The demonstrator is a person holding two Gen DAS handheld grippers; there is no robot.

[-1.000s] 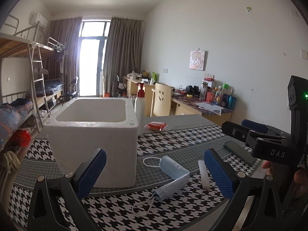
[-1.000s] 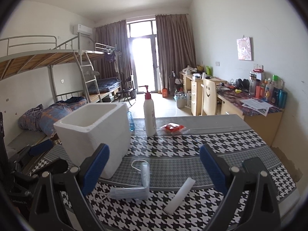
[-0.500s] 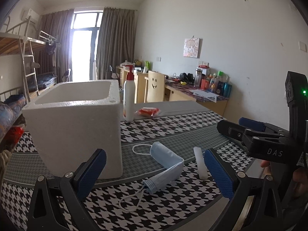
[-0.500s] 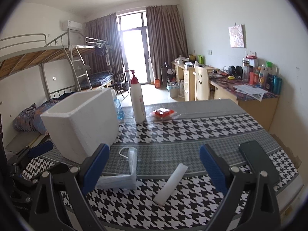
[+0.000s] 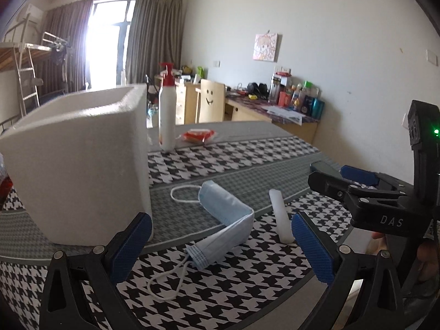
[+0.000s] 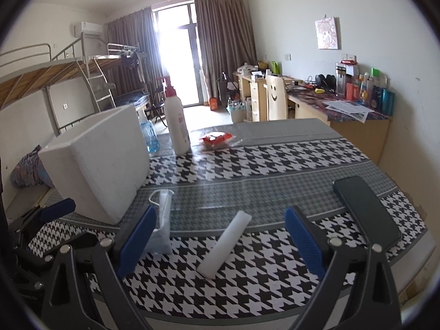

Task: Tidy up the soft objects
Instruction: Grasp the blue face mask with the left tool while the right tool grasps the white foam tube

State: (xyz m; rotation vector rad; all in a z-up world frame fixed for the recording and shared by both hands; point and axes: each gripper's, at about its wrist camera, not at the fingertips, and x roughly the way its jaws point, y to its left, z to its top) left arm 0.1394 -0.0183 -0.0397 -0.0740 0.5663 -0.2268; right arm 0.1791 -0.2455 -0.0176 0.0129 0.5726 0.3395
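Blue face mask (image 5: 225, 217): lying on the checked table (image 5: 247, 159), just ahead of the left hand-held gripper (image 5: 220, 247), beside the foam box (image 5: 77, 165).
White foam roll (image 6: 224, 244): flat on the table, between the fingers of the right hand-held gripper (image 6: 220, 242).
Left hand-held gripper: spread wide, holding nothing.
Right hand-held gripper: spread wide too, touching nothing.

Both grippers are black plastic frames with silver screws and blue textured pads (image 5: 312, 243) on the jaws. The right gripper (image 5: 354, 181) bears white "DAS" lettering and a green light.
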